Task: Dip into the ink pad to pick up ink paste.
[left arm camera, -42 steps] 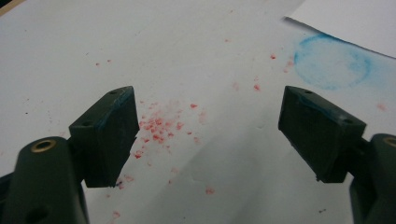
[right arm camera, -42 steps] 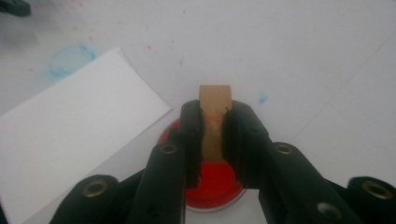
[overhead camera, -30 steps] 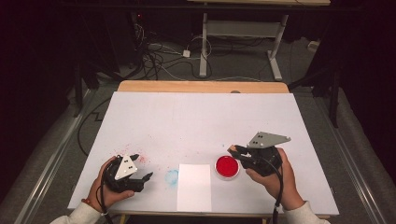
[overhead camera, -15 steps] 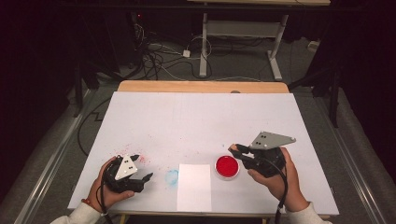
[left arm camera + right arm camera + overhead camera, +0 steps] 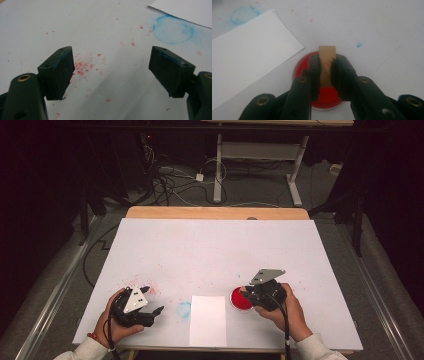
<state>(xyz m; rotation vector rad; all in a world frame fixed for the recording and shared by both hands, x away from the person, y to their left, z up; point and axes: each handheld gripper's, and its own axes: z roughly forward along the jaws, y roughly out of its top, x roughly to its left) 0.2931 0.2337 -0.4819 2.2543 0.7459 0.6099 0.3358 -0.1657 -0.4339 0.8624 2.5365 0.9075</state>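
A round red ink pad [image 5: 240, 298] [image 5: 299, 66] lies on the white table cover right of a white paper sheet [image 5: 208, 320] [image 5: 249, 52]. My right gripper [image 5: 248, 294] [image 5: 326, 71] hangs low over the pad, shut on a small tan wooden block [image 5: 327, 56] that sticks out past its fingertips. Whether the block touches the pad I cannot tell. My left gripper [image 5: 150, 301] [image 5: 112, 72] rests near the front left edge, jaws wide apart with nothing between them, over red specks [image 5: 83, 66] on the cover.
A blue ring-shaped ink smudge [image 5: 184, 309] [image 5: 173, 29] marks the cover left of the sheet. Red specks [image 5: 150, 291] are scattered near the left hand. The wooden table edge [image 5: 215, 213] runs along the far side, with cables and a desk frame [image 5: 220, 165] on the floor beyond.
My right gripper with the block has come down toward the red pad and now sits lower and closer to it. The left gripper has stayed put.
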